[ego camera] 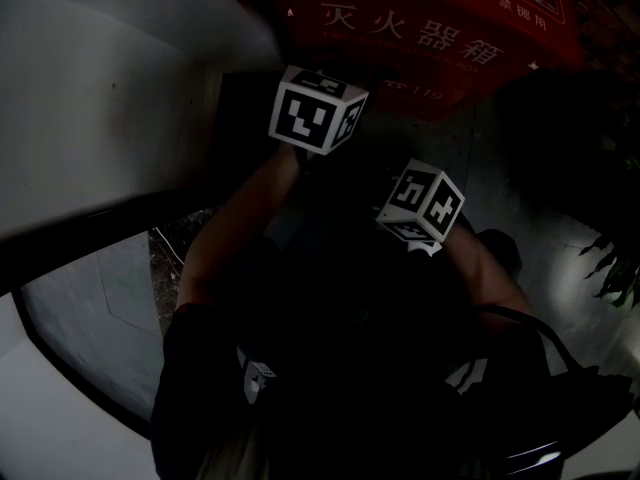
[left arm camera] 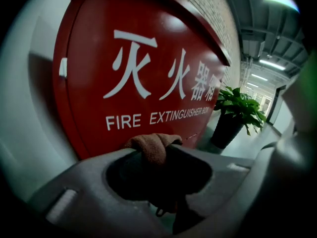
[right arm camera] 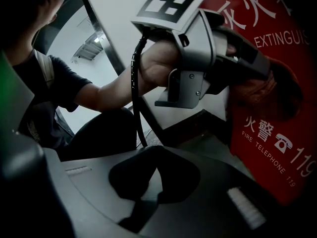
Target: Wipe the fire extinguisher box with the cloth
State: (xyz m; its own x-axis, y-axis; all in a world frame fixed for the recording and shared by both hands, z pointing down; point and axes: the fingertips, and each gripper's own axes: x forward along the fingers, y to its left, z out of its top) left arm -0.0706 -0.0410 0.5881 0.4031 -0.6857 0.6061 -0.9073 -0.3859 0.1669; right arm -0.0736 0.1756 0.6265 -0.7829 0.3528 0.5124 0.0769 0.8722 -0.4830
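Note:
The red fire extinguisher box (left arm camera: 148, 68) with white lettering fills the left gripper view and sits at the top of the head view (ego camera: 430, 28). My left gripper (left arm camera: 157, 150) is shut on a brown cloth (left arm camera: 153, 144), held close in front of the box's lower face. In the right gripper view the left gripper (right arm camera: 257, 66) reaches in from the left with the cloth (right arm camera: 277, 90) against the red front. My right gripper (right arm camera: 153, 182) hangs back beside it, shut with nothing in it. Both marker cubes show in the head view, the left (ego camera: 318, 108) and the right (ego camera: 422, 203).
A potted green plant (left arm camera: 237, 113) stands on the floor just right of the box. A white wall (left arm camera: 29, 108) runs along the box's left side. The person (right arm camera: 44, 83) holding the grippers shows at the left of the right gripper view. The scene is dim.

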